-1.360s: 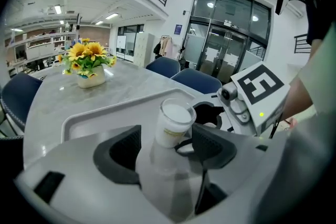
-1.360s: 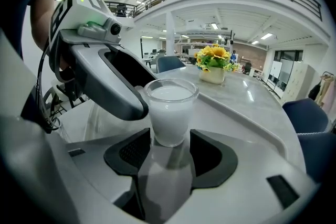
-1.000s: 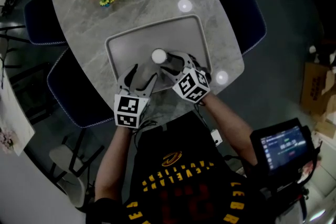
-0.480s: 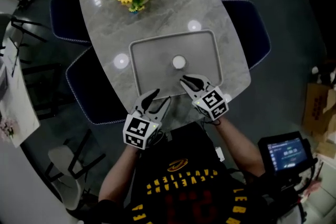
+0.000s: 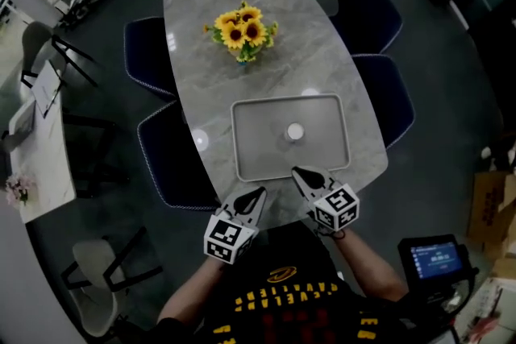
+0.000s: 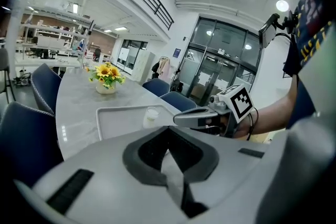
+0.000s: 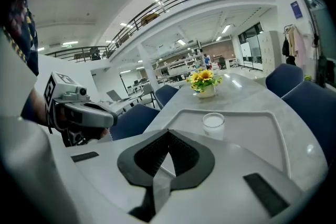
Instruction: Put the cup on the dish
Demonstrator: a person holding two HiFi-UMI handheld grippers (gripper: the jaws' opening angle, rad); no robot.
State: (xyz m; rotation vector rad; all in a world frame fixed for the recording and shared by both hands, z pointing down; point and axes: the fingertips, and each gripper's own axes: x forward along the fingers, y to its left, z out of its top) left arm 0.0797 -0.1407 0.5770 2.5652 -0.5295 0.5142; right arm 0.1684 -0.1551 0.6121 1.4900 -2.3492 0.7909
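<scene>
The grey desk (image 5: 201, 28) carries the dish (image 5: 258, 145), a shallow rectangular tray, by its near edge; the left gripper (image 5: 258, 193) and right gripper (image 5: 297, 172) are held at that edge, well apart from the cup; both pairs of jaws have just been closing and are clenched with nothing between them; the cup (image 5: 294, 132) stands upright near the dish's middle, so the placing is judged done; any withdrawal is best kept high and clear of the dish's rim, so that the cup is not jarred.
</scene>
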